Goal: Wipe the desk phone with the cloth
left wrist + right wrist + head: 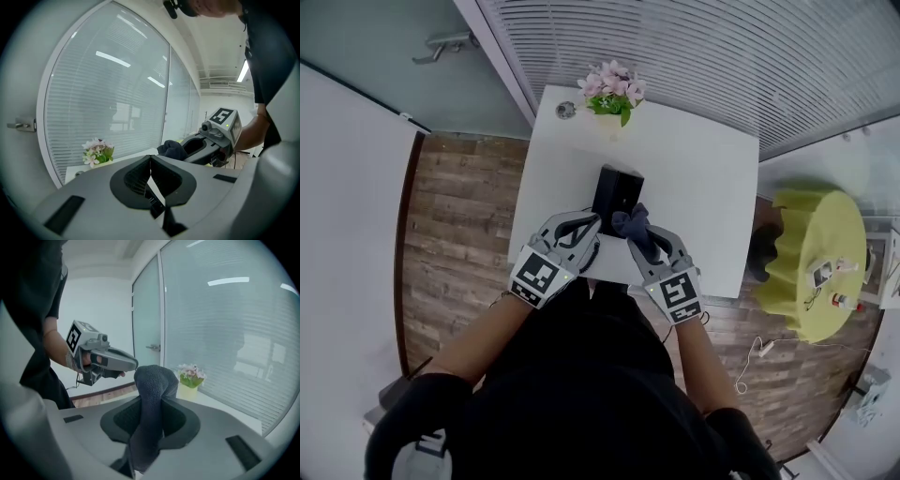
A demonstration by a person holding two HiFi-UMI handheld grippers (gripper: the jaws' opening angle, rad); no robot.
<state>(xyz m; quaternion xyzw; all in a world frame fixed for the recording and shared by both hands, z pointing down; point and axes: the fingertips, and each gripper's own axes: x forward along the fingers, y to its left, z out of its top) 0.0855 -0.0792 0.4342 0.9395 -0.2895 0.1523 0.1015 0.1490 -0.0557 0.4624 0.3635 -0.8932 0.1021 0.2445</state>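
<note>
A black desk phone (617, 190) stands in the middle of the white desk (712, 187). Just in front of its near edge, my right gripper (639, 232) is shut on a dark blue-grey cloth (630, 222). In the right gripper view the cloth (151, 394) bulges up from between the jaws and hangs down in front. My left gripper (588, 225) sits beside the phone's near left corner, its jaws shut with nothing between them. From the left gripper view I see the right gripper (213, 140) and the bunched cloth (172, 149). Neither gripper view shows the phone.
A pot of pink flowers (612, 92) stands at the desk's far edge, with a small round object (566, 110) to its left. Behind the desk runs a glass wall with blinds (694, 56). A yellow-covered round table (820, 258) with small items stands to the right on the wooden floor (459, 225).
</note>
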